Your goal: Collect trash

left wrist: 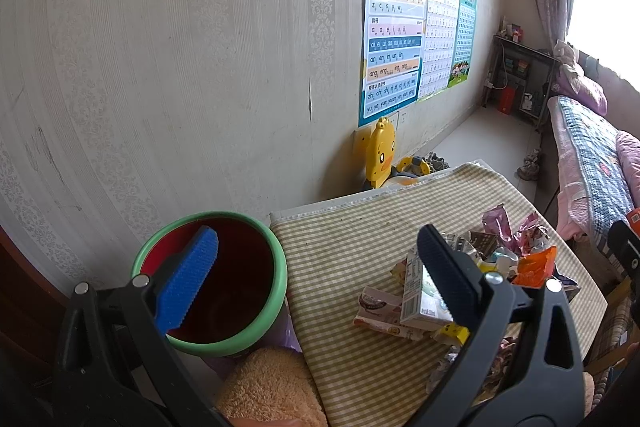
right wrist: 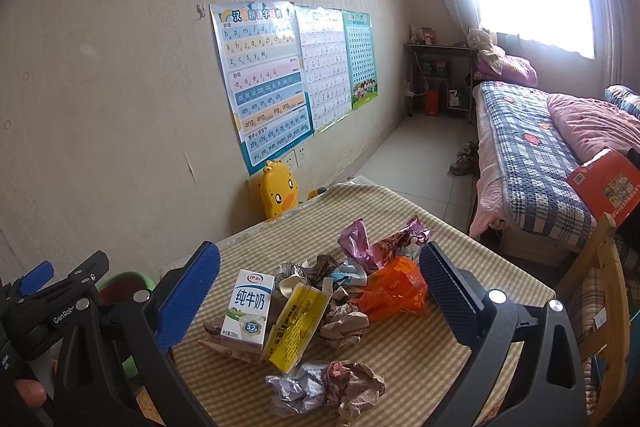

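Note:
A heap of trash lies on the checked tablecloth (right wrist: 400, 355): a white milk carton (right wrist: 249, 309), a yellow box (right wrist: 296, 323), an orange wrapper (right wrist: 394, 293), a pink wrapper (right wrist: 358, 239) and crumpled paper (right wrist: 344, 385). My right gripper (right wrist: 320, 297) is open and empty, its fingers either side of the heap, above it. My left gripper (left wrist: 320, 275) is open and empty, between the red bin with a green rim (left wrist: 224, 283) and the heap (left wrist: 416, 297). The bin stands left of the table, also in the right wrist view (right wrist: 124, 285).
The wall with posters (right wrist: 260, 83) runs behind the table. A yellow duck toy (right wrist: 278, 193) stands at the table's far edge. A bed (right wrist: 532, 155) lies at the right, a wooden chair (right wrist: 604, 291) beside the table. A beige plush (left wrist: 272, 387) sits below the bin.

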A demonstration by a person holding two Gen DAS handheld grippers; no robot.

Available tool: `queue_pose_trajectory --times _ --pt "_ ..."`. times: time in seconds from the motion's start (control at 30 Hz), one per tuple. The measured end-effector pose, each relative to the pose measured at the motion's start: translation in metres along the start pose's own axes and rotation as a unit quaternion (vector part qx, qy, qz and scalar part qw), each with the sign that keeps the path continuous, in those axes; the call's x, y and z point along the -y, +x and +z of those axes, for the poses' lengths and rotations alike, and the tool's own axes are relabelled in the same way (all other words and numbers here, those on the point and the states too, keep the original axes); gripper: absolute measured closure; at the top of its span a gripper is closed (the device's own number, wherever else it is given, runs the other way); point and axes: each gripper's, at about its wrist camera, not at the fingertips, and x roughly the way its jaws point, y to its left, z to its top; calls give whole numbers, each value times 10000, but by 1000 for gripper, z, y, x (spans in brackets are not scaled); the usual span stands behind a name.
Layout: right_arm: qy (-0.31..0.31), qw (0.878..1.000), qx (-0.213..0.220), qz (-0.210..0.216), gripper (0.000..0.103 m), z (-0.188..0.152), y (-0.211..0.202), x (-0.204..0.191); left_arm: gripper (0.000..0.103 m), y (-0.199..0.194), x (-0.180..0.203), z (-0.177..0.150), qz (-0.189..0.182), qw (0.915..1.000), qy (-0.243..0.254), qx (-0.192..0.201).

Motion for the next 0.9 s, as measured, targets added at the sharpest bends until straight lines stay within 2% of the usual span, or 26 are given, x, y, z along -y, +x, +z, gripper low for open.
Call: queue_pose_trajectory --times 0.37,0.5,0.6,0.67,0.77,0.9 --pt "11 10000 -78 14 8 -2 4 1 5 3 -1 -2 58 10000 27 -14" --pt "52 9997 -246 16 8 -6 13 8 5 11 2 -5 165 9997 150 32" --pt "88 9989 -463 32 8 -12 24 16 5 21 3 -9 104 9997 226 -71" --pt "137 9977 -660 68 8 -18 34 22 5 31 5 -14 17 9994 272 -228" --pt "228 9955 -919 75 8 -27 46 30 5 52 13 -25 -364 9955 454 -750" --pt "279 9933 -1120 110 8 -38 57 38 5 76 16 -37 -656 9898 366 -1210"
